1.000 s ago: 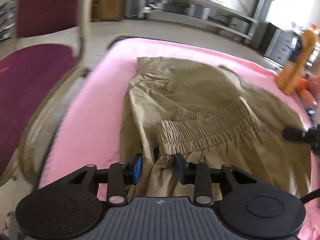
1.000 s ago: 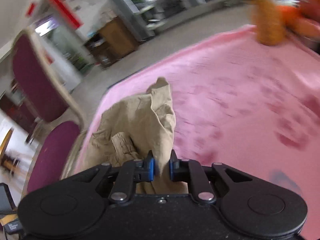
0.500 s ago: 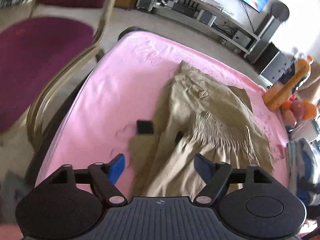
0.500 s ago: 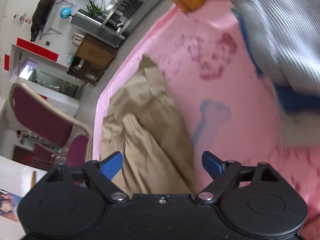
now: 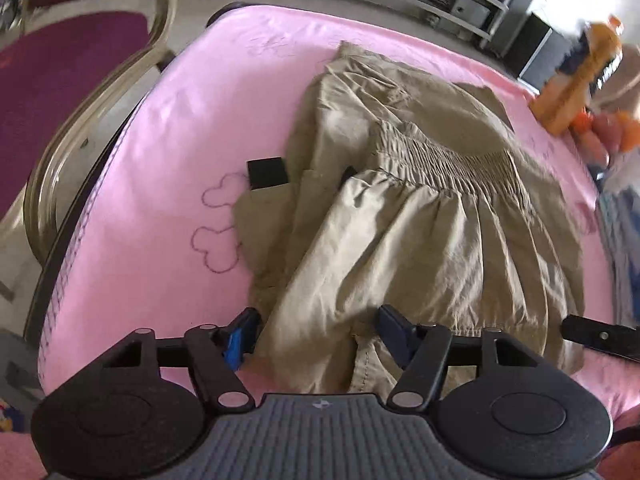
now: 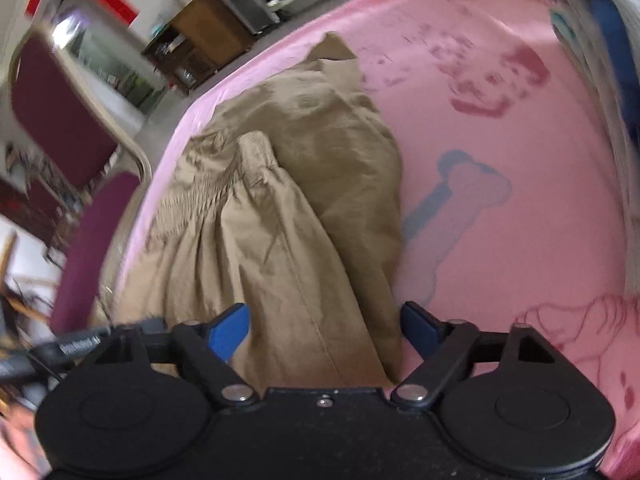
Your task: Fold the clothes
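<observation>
I have both tongs low over the khaki trousers (image 5: 420, 216), which lie bunched on the pink-covered counter (image 5: 160, 152), and I take the elastic waistband (image 5: 448, 164) as my landmark. The trousers are doubled over so that the waistband sits on top of the pile, roughly across its middle, with gathered cloth fanning from it toward me and a flatter layer showing beyond it.

The left tongs (image 5: 316, 330) are on my side of the waistband, at the near hem. Their jaws are closing, about half open, with a fold of the cloth lying between the blue pads (image 5: 234, 340); the pads do not press on it yet. The right tongs (image 6: 326, 326) are also nearer to me than the waistband, over the long seam of the leg. Their jaws are closing too, still fairly wide, cloth between them but not gripped as far as I can tell (this view is smeared by motion).

Left of the waistband a small black block (image 5: 266, 172) lies against the edge of the cloth. Far right of the waistband, at the counter's edge, stands an orange soft toy (image 5: 580, 76). Left of it, off the counter, is a maroon chair (image 5: 60, 72)
</observation>
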